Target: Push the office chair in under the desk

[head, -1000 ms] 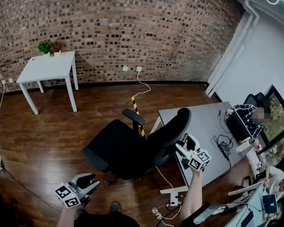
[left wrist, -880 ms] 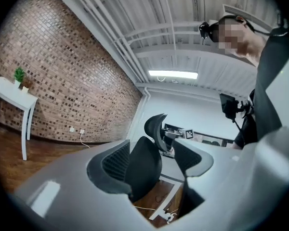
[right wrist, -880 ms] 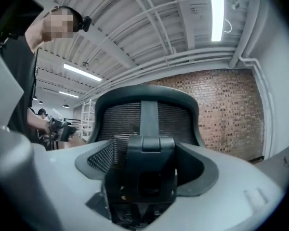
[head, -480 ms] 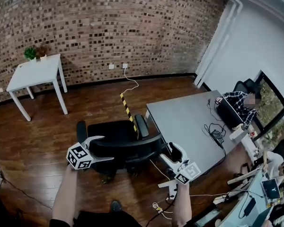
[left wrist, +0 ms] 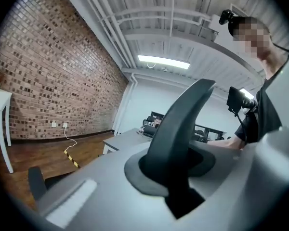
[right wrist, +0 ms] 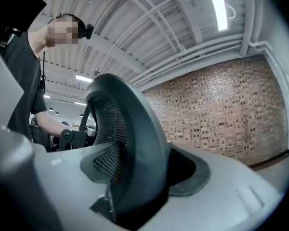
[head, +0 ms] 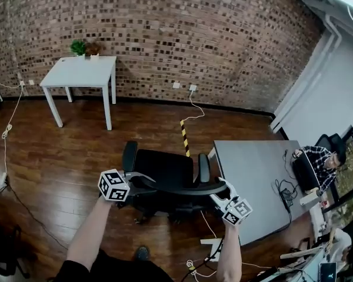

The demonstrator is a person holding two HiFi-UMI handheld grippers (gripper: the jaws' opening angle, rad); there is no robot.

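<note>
Seen from above, a person's two bare arms reach in from the near edge. The left gripper (head: 136, 179) and right gripper (head: 222, 194) each pinch one end of the curved top rim of a black chair (head: 165, 172); each gripper's own view shows its jaws clamped on the backrest (left wrist: 183, 124), with mesh visible at the right one. The chair stands on dark wood floor just left of the grey desk (head: 253, 175), not yet under it, with its seat facing the far wall rather than the desk. Loose cables (head: 195, 267) lie on the floor near the desk's near-left leg. A striped cable cover (head: 184, 135) runs away beyond the chair. A seated person (head: 317, 160) works at the desk's far right side. Farther off, a white table (head: 76, 75) stands against a brick wall (head: 194, 34). Likely risks: the chair may swivel instead of rolling, an armrest (head: 203, 168) may strike the desk edge, casters may snag the cables, or the thin rim may slip from the jaws.
</note>
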